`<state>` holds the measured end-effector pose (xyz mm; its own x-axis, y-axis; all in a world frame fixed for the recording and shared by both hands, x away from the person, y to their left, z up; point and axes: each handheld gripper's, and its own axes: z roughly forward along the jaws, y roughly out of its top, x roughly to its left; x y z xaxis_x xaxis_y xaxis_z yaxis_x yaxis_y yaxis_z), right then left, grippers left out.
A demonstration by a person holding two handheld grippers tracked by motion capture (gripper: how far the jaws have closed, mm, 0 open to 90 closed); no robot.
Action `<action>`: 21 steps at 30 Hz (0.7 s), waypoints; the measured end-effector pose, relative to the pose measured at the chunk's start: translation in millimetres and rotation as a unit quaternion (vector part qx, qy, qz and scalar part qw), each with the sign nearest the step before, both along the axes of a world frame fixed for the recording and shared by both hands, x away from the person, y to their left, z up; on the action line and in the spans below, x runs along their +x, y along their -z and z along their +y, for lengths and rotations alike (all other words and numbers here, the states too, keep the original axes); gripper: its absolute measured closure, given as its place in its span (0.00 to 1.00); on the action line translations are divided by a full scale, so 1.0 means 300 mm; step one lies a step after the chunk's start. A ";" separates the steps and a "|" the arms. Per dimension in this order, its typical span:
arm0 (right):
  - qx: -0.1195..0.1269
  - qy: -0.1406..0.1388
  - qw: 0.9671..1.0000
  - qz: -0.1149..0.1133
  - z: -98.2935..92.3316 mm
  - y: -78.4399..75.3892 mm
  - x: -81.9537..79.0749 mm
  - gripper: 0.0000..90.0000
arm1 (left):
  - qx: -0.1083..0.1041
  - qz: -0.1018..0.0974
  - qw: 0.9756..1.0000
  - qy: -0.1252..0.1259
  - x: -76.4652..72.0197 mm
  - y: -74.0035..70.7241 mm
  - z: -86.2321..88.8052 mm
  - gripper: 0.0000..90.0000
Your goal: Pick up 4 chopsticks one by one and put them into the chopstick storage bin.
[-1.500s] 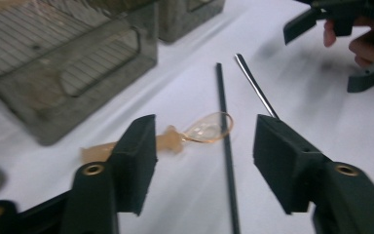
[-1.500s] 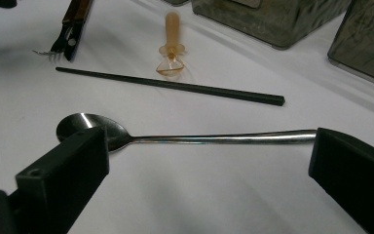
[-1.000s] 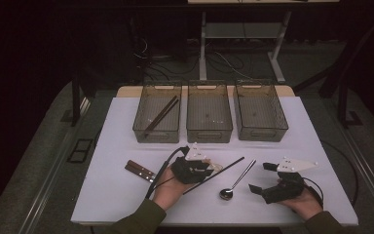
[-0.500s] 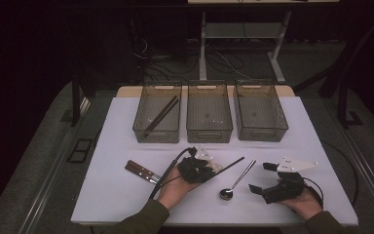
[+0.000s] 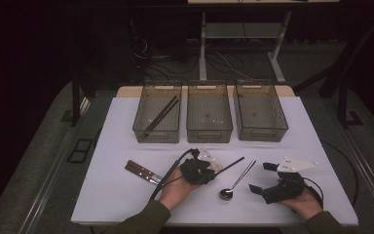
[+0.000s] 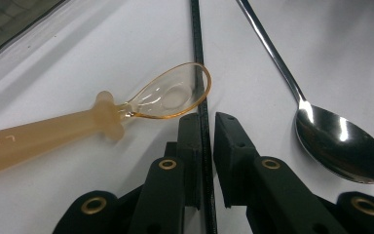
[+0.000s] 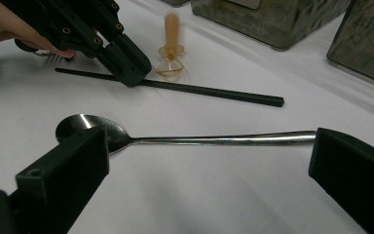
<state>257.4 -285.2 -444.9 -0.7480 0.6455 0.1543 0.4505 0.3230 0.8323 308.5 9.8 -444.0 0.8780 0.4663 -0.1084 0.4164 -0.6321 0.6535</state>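
Left tool [image 6: 204, 134] clamped on thin black chopstick [image 6: 198, 53], frame centre; lift straight, clear translucent amber spoon [image 6: 173, 92]. Right tool [image 7: 204, 161] gaping wide around steel spoon [image 7: 199, 140], idle.

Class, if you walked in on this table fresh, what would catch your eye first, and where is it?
The left gripper, at the table's near middle, has just closed its fingers on a thin black chopstick. Just right lies a shiny metal spoon, and three grey bins line the far edge.
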 end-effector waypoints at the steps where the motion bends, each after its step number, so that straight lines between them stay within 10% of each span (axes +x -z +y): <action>1: 0.000 0.000 1.000 0.000 0.000 0.000 0.000 0.01 | 0.000 -0.001 1.000 0.000 0.000 0.001 0.000 0.90; 21: 0.000 -0.001 1.000 -0.001 0.000 -0.001 0.000 0.01 | 0.004 -0.007 1.000 -0.003 -0.007 -0.001 -0.005 0.95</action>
